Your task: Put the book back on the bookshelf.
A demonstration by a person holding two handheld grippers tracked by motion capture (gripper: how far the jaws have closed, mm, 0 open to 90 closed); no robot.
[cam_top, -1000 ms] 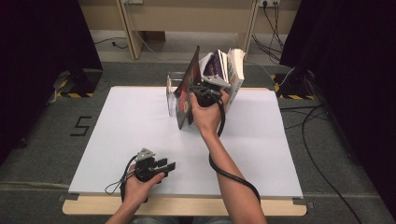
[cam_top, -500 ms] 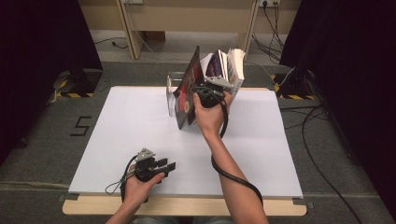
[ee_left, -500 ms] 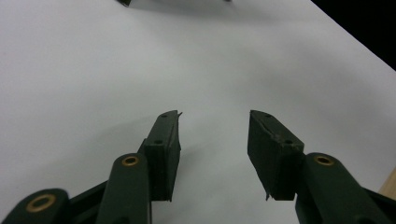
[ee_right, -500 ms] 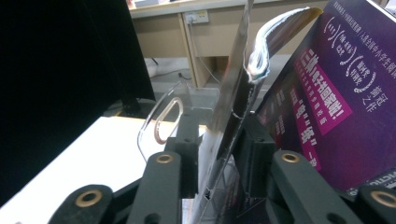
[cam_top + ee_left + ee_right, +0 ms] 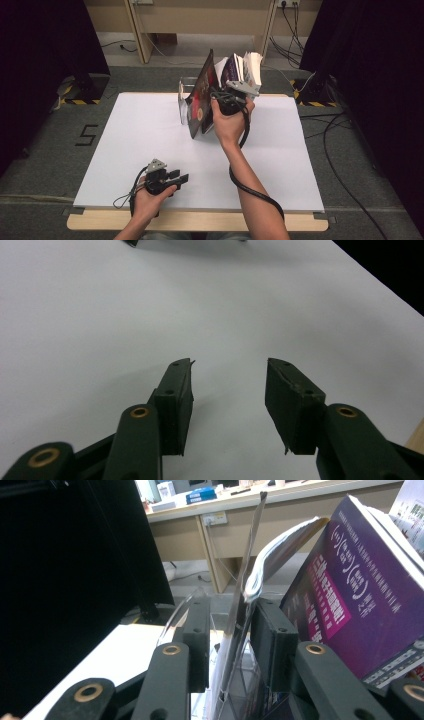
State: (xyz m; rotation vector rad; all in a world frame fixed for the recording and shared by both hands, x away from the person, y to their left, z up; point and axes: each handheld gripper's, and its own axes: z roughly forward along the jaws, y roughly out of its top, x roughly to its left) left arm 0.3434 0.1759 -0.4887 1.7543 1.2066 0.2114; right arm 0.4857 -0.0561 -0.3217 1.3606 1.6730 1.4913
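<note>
The fingers point(image 5: 197, 640) of the right gripper point(image 5: 231, 100) have just been opening, and a thin magazine point(image 5: 239, 615) stands between them; the pads are beside its covers with small gaps, so I judge they do not press it now. This magazine stands upright, leaning slightly, in a clear rack point(image 5: 183, 102) at the far edge of the white surface point(image 5: 125, 145). Its long axis goes up and away from the fingers, and its lower edge sits in the rack. On the right side of the magazine, a purple book point(image 5: 350, 595) leans close, so there is little room on that side. On the left side of the rack the surface is bare and free for moving. The right hand is much nearer to the rack. The left gripper point(image 5: 162, 177) rests far from the rack, at the near edge of the surface, with its fingers point(image 5: 177, 400) spread and nothing between them.
</note>
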